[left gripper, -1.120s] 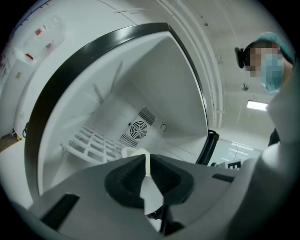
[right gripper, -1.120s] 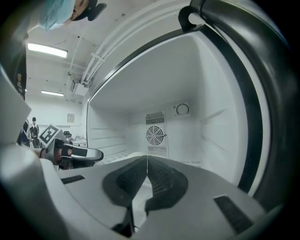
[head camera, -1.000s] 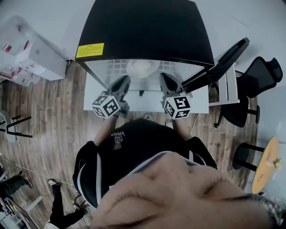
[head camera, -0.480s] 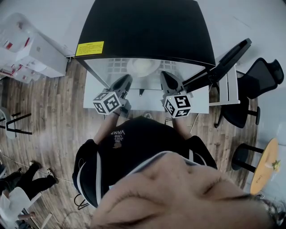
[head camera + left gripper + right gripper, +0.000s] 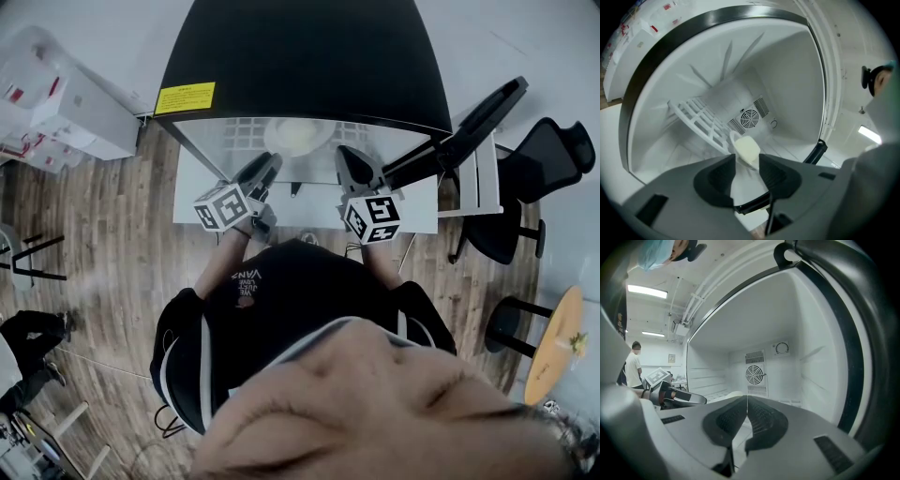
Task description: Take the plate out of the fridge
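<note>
**A:** Left gripper, jaws?

**B:** Apart, wide. They have just been opening. The pads press on nothing. The plate shows through the gap, just past the tips. Can't tell whether its near rim reaches in between them.

**A:** Anything on the plate?

**B:** A pale yellowish block sits on it. Can't tell what it is.

**A:** Where is the plate from above?

**B:** In the head view the plate is inside the fridge, ahead of both grippers and roughly between their lines. The left gripper points in at it from the near left.

**A:** Right gripper?

**B:** Jaws together, pads meeting, nothing held. It points into the fridge too, level-ish, with its tips at the opening. In the head view the right gripper is beside the left one, apart from it.

**A:** Further out from the left gripper?

**B:** A white rack is beyond the plate to the left, slanted in this rolled view. A round fan vent is on the back wall behind the plate.

**A:** And from the right one?

**B:** The same fan vent is straight ahead on the back wall. The left gripper's marker cube shows off to the left. The fridge door stands open to the right, with a black chair past it.
</note>
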